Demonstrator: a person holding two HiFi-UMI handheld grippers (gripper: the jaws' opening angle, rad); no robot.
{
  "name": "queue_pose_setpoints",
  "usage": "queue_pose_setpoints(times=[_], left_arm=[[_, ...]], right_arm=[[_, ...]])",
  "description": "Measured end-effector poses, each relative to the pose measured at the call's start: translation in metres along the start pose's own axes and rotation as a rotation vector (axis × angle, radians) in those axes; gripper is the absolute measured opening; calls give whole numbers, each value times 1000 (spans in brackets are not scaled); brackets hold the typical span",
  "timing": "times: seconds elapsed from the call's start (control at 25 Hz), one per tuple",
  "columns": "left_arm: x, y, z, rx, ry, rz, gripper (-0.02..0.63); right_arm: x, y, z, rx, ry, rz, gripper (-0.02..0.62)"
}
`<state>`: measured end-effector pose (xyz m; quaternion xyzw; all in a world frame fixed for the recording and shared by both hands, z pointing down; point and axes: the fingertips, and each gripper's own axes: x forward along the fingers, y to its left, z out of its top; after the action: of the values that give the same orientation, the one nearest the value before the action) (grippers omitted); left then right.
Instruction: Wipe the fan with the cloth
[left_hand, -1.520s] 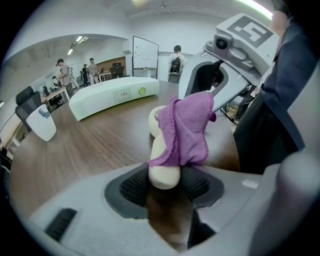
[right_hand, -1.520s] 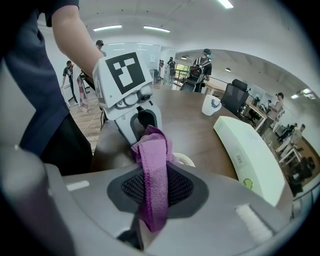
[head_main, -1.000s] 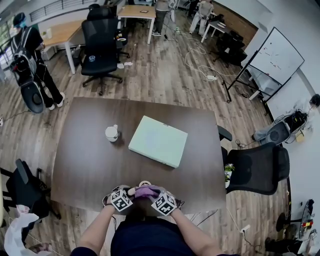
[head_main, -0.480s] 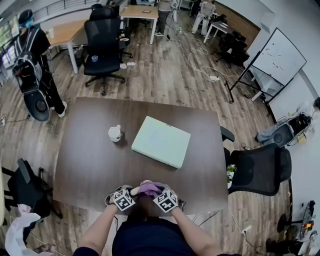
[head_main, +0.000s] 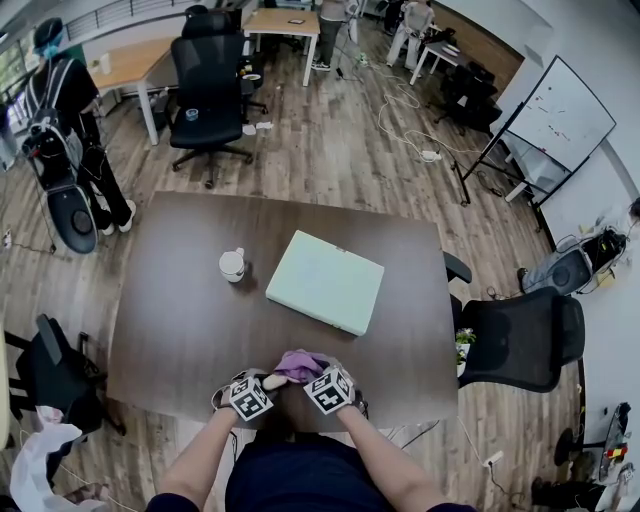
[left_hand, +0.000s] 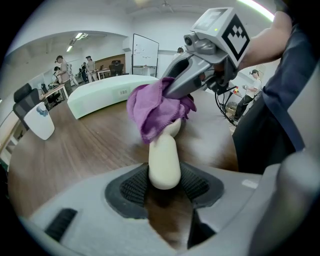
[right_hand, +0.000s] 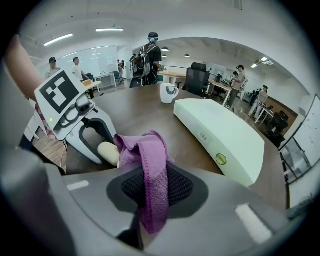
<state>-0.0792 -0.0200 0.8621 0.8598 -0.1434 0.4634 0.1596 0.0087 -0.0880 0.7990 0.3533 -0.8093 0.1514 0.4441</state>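
In the left gripper view my left gripper (left_hand: 165, 189) is shut on the cream handle of a small hand fan (left_hand: 164, 160). The fan's head is hidden under the purple cloth (left_hand: 156, 109). My right gripper (right_hand: 152, 189) is shut on that cloth (right_hand: 150, 165), which drapes from its jaws onto the fan (right_hand: 107, 152). In the head view both grippers sit close together at the near table edge, the left gripper (head_main: 250, 396) beside the right gripper (head_main: 330, 389), with the cloth (head_main: 298, 365) between them.
A pale green flat box (head_main: 325, 282) lies mid-table, and a white mug (head_main: 232, 265) stands to its left. The brown table (head_main: 180, 320) has black office chairs (head_main: 515, 338) at its right and far side. A person with a backpack (head_main: 62, 110) stands far left.
The right gripper has shifted a little and rolled, dragging the purple cloth across the fan's head. The left gripper and the fan handle have stayed put.
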Motion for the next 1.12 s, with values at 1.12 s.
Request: queue_pose_setpoints(times=[1.12], left_arm=[[2, 1, 3, 23, 17, 11, 192]], right_arm=[[17, 70, 42, -349, -67, 134, 81]])
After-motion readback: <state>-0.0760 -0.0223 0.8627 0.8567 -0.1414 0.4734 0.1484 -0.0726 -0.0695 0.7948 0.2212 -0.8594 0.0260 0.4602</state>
